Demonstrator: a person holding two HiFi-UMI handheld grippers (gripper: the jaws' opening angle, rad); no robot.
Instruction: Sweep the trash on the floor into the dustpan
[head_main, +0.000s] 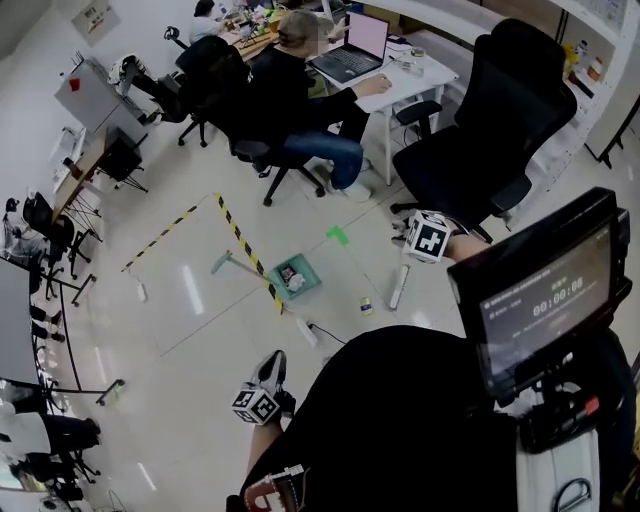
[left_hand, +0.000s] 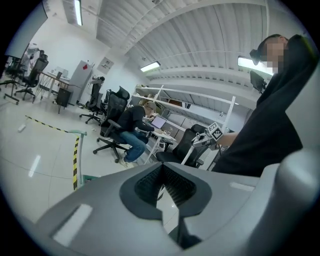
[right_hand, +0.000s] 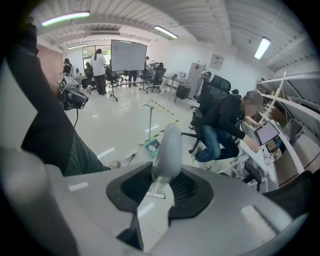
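The right tool (right_hand: 162, 176) is clamped on the broom (right_hand: 167, 144): its grey rounded handle end stands up between the two pads and fills the gap. In the head view the broom's pale lower part (head_main: 400, 286) reaches the floor (head_main: 190, 300) just below that tool's marker cube (head_main: 430, 238).

The left tool (left_hand: 161, 172) is narrow, its ribbed pads drawn together at the tips with nothing between them. It hangs low at the person's left side, well apart from the broom.

The green dustpan (head_main: 295, 277) sits on the floor ahead of the person, against a strip of yellow-and-black tape (head_main: 243, 243). Something white and red lies inside it. In the right gripper view its thin pole (right_hand: 150, 122) rises upright from the pan. A small piece of trash (head_main: 366, 305) lies on the floor between the dustpan and the broom, touching neither. A white block with a black cable (head_main: 306, 331) lies nearer the person.

Beyond, a seated person (head_main: 290, 95) works at a laptop (head_main: 352, 48) on a white surface (head_main: 425, 75). An empty black chair (head_main: 500, 130) stands just behind the right tool.
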